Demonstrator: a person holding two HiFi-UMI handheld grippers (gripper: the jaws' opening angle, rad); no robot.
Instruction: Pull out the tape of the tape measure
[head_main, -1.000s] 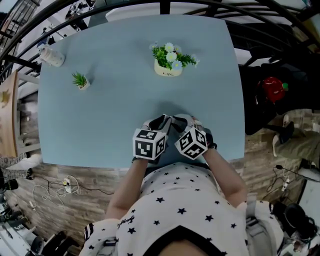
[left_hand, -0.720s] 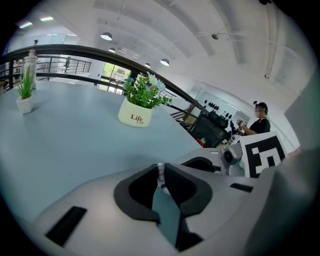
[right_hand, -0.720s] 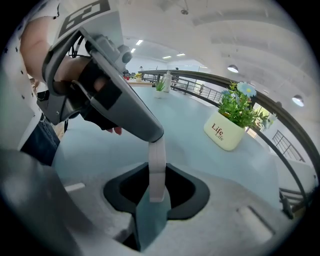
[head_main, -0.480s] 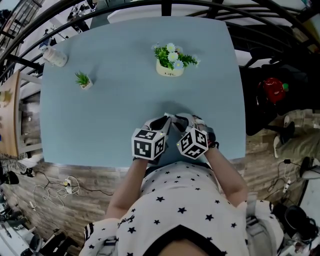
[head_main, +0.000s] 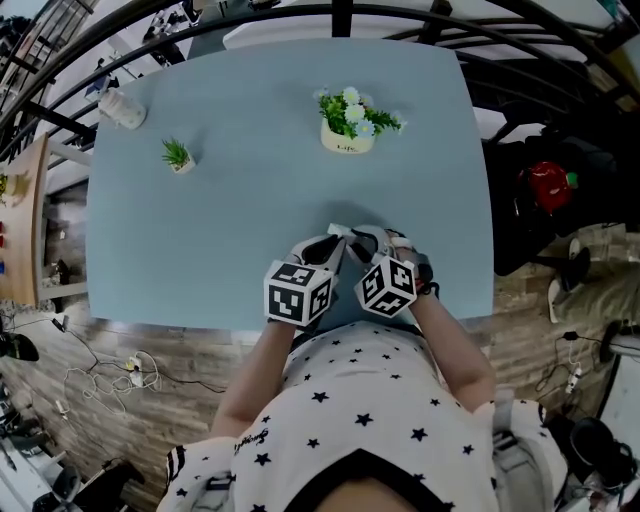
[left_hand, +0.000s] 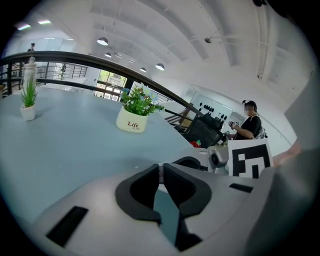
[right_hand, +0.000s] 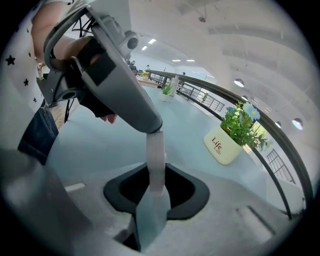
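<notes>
The tape measure (right_hand: 156, 156) is a narrow white piece standing upright between the jaws of my right gripper (right_hand: 156, 176), which is shut on it. My left gripper (left_hand: 160, 170) comes in from the upper left in the right gripper view. Its jaws have closed within the last second, and a thin white strip, the tape's end (left_hand: 159, 173), is pinched between its pads. In the head view the left gripper (head_main: 335, 244) and the right gripper (head_main: 362, 241) meet tip to tip just above the blue table (head_main: 230, 230), near its front edge.
A cream pot of flowers (head_main: 348, 135) stands at the table's far middle. A small potted plant (head_main: 178, 155) and a white bottle (head_main: 122, 108) are at the far left. A black railing runs behind the table. A person (left_hand: 247, 124) stands far off.
Both grippers stay together at the table's front edge. The left gripper's fingers look narrower than a second ago. Its tips now sit against the right gripper's tips.
</notes>
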